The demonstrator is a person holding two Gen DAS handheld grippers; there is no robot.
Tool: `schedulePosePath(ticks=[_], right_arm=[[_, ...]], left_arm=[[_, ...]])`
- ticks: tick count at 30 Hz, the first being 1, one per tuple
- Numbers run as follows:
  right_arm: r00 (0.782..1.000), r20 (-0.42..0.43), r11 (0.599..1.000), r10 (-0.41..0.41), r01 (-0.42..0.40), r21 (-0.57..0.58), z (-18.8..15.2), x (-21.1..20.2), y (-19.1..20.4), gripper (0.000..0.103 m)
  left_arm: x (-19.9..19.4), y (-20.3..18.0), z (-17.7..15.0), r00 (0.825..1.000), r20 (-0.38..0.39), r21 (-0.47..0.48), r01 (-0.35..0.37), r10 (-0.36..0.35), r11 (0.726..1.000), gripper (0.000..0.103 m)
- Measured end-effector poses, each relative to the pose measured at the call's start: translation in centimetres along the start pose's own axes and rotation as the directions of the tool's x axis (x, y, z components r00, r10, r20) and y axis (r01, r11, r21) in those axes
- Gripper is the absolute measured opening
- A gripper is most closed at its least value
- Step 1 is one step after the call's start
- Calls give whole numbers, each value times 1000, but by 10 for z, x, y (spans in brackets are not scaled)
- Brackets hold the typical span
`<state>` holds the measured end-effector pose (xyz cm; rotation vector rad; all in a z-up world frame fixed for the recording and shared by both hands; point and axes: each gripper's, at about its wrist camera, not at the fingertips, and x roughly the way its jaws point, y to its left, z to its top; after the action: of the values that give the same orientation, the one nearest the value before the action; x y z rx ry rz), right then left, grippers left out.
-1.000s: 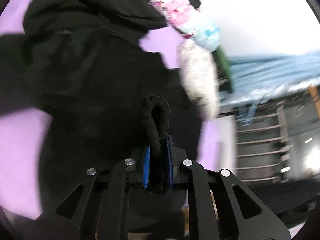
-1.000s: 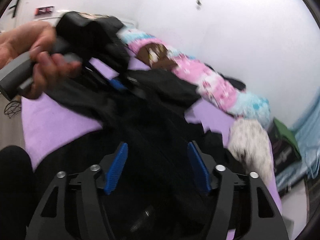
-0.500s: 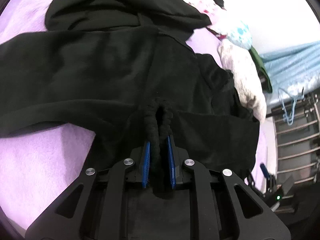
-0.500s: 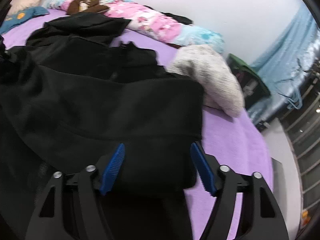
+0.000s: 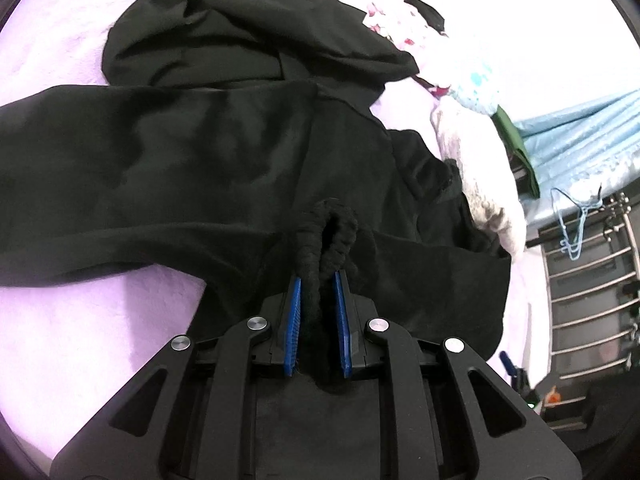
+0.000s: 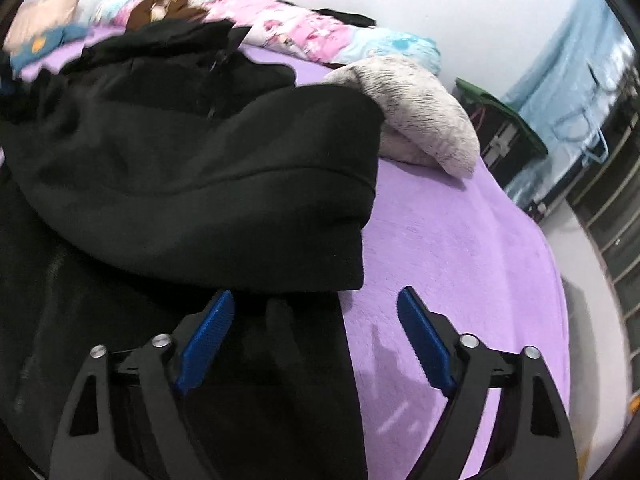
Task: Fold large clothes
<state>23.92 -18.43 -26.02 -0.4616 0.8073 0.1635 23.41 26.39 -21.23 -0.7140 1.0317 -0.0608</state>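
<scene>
A large black garment (image 5: 192, 168) lies spread on a purple bed (image 5: 100, 320). My left gripper (image 5: 318, 280) is shut on a bunched ribbed edge of the black garment (image 5: 328, 232), low over the bed. In the right wrist view the same black garment (image 6: 192, 168) is folded over itself, its thick folded edge just ahead of my fingers. My right gripper (image 6: 316, 300) is open and empty, its left finger over black fabric and its right finger over the bare purple bed (image 6: 460, 260).
A second crumpled black garment (image 5: 248, 28) lies farther back. A grey-white fluffy cushion (image 6: 420, 120) and a pink and blue patterned pillow (image 6: 320, 36) lie by the wall. A blue curtain (image 5: 580, 140) and metal rails (image 5: 592, 288) stand beyond the bed's right edge.
My left gripper has come down with the bunched edge still held, and the garment now lies flat on the bed. My right gripper has shifted right, toward the folded edge and the bare bed.
</scene>
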Motion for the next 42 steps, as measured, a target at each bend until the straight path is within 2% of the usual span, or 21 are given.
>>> schedulePosePath(ticks=[4,6,8,11,14,18,20,22,24,26,27,29,31,33,34,35,37,38,40,41,42], right_arm=[[999,-43,997,-19,22,73,7,23,-10,61],[999,-41,992,-9,14,122,11,26,-16,59],[999,-33,989,-10,15,149,14,28,-20,31],[1000,-7,981,-14,15,196,16,21,-29,23],[999,17,982,-38,34,186,18,13,-33,16],[988,41,983,-149,144,109,25,3,-31,12],[973,52,974,-226,225,33,27,0,-25,12],[958,54,959,-281,282,-21,24,3,-21,12],[951,27,951,-309,309,-26,15,14,-24,18],[957,-74,958,-280,283,35,-1,38,-37,28],[965,-129,965,-229,242,96,-9,50,-45,28],[970,-124,965,-210,226,133,-9,49,-48,30],[982,-116,973,-152,170,158,-4,42,-52,30],[983,-91,979,-160,170,117,-1,27,-55,46],[982,-41,980,-184,187,73,0,10,-55,56],[982,-11,981,-188,188,43,-2,-2,-55,59],[988,34,988,-154,154,-15,-2,-22,-53,59],[991,55,992,-125,126,-21,1,-31,-54,60],[997,78,1000,-27,27,-6,18,-40,-55,63],[995,88,999,42,-43,8,30,-45,-55,63],[992,106,997,71,-73,20,39,-49,-52,64]], left_arm=[[-5,3,3,1000,10,1,-16,16,1000,13],[-10,7,4,1000,22,-14,-13,14,1000,11],[-13,10,6,1000,22,-26,-13,14,1000,11],[-11,10,5,1000,12,-24,-12,12,1000,11],[0,2,2,1000,-24,-14,20,-20,1000,11],[28,-20,-12,997,-72,27,27,-25,999,11],[43,-26,-19,995,-97,36,16,-12,999,12],[62,-28,-27,991,-130,57,-33,40,998,12],[77,-23,-34,985,-151,61,-81,89,995,12],[86,-15,-39,980,-158,50,-112,118,992,12],[89,-10,-42,982,-154,30,-103,106,994,12],[91,-7,-42,983,-150,23,-100,103,995,11],[92,-8,-41,982,-151,41,-105,110,994,11],[91,-7,-40,984,-149,33,-97,101,995,11],[87,-7,-39,986,-144,22,-87,89,996,11],[82,-7,-39,987,-137,15,-77,78,997,12],[70,-10,-41,991,-117,16,-56,58,998,28],[62,-14,-42,993,-103,34,-56,59,998,32],[55,-25,-44,993,-82,84,-74,81,994,52],[51,-31,-44,993,-68,112,-93,101,989,57],[48,-37,-45,992,-50,134,-111,118,985,63]])
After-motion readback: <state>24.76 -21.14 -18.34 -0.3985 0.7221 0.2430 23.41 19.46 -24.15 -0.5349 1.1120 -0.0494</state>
